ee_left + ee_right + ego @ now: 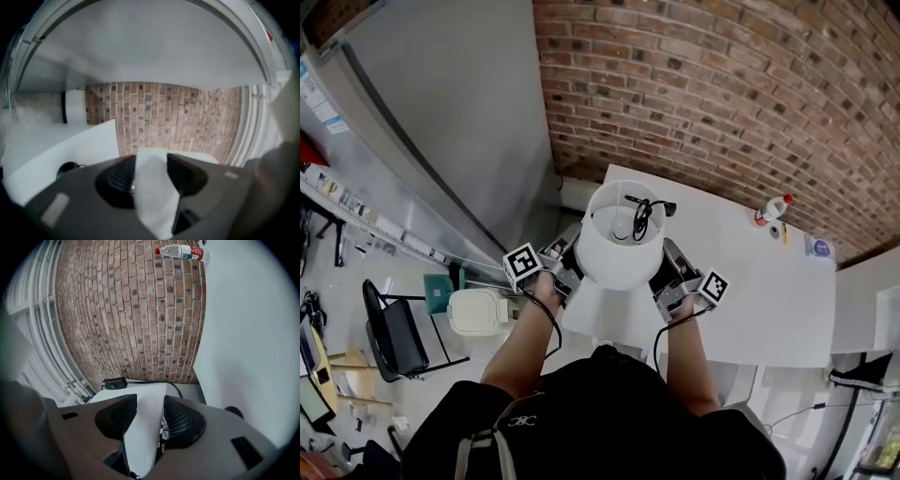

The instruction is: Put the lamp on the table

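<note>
White lamp [622,246] is held upright over the worktop's [750,291] left edge. Its shade is clamped on opposite sides by the left gripper [567,272] and right gripper [667,279].

No words or numbers can be read in any view. A plastic bottle [773,210] lying near the far right corner of the white tabletop [769,300] has a red label, its print too small to read. The right gripper view shows the same red band, equally illegible.

A black-and-white square marker [523,264] sits on the left gripper [567,270]. Another [713,286] sits on the right gripper [670,274]. Both are patterns only, without letters.

A small white emblem [523,422] marks the back of the person's black top; no brand can be read. Paper notices [314,94] on the grey wall at left are blurred.
</note>
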`<control>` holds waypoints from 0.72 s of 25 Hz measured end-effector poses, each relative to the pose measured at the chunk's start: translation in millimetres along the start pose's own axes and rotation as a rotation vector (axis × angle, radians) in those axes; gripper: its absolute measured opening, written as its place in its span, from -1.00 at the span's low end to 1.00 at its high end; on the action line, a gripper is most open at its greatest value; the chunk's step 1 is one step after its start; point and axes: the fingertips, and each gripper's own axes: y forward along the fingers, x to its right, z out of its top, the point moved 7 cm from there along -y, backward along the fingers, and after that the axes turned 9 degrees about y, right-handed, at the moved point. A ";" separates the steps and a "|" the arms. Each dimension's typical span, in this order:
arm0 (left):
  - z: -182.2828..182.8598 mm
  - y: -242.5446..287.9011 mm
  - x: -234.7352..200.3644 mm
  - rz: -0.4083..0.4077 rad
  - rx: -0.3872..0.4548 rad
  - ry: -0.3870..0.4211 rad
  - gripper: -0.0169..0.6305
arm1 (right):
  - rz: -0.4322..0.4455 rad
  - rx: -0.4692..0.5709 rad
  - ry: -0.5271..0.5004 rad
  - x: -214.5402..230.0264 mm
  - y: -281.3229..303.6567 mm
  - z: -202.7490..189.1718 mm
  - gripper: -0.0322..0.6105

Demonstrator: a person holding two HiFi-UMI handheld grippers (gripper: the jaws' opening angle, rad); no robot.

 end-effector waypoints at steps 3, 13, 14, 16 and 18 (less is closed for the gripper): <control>2.5 4.9 3.6 -0.013 -0.001 0.020 -0.32 | 0.014 0.000 0.024 0.8 3.2 3.7 -0.37; -2.0 -1.3 5.1 0.018 0.022 0.022 -0.30 | 0.016 0.022 0.063 3.7 0.7 6.5 -0.36; -1.9 -2.3 4.9 0.016 0.018 0.027 -0.30 | 0.017 0.019 0.061 3.8 -0.1 6.1 -0.36; -2.8 -5.0 4.9 0.008 0.014 0.040 -0.29 | 0.011 0.010 0.052 4.5 -3.1 5.3 -0.36; -5.3 -6.9 5.6 0.008 0.022 0.041 -0.29 | -0.001 0.002 0.036 5.0 -6.7 6.1 -0.36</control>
